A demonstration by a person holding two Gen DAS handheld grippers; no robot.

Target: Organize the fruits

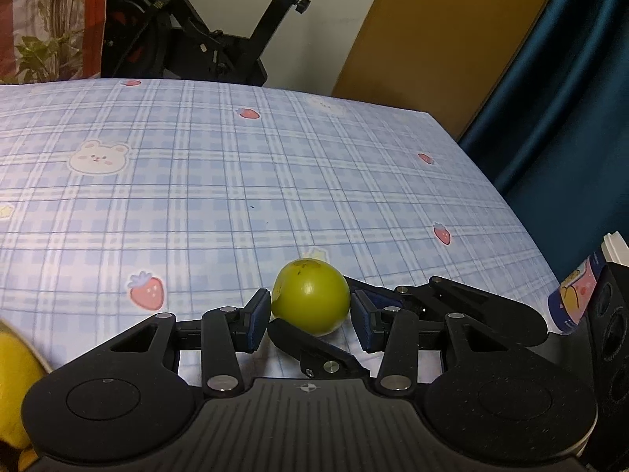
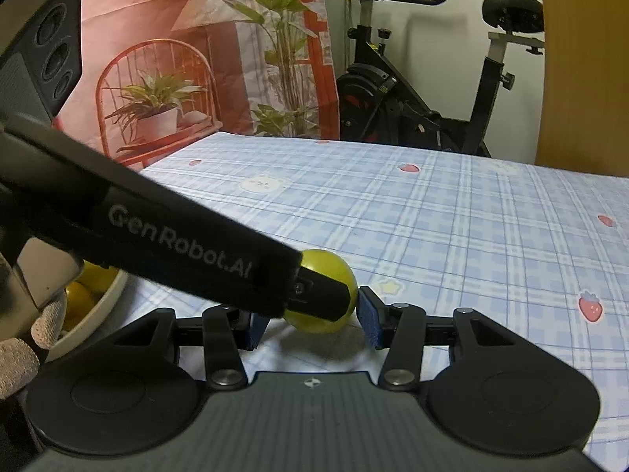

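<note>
A round green fruit [image 1: 312, 301] lies on the blue plaid tablecloth [image 1: 236, 181]. My left gripper [image 1: 310, 316] is open around it, its left pad touching the fruit and its right pad a small gap away. In the right wrist view the same fruit [image 2: 338, 271] sits between the open jaws of my right gripper [image 2: 314, 320], and the black left gripper [image 2: 310, 295] crosses in front from the left, hiding part of the fruit. Both grippers converge on this one fruit.
A white bowl [image 2: 94, 314] with yellow fruits stands at the left, by a gloved hand [image 2: 23, 346]. A yellow fruit [image 1: 15, 369] shows at the left edge. A printed cup [image 1: 574, 295] stands at the right. An exercise bike [image 2: 412, 94] is beyond the table's far edge.
</note>
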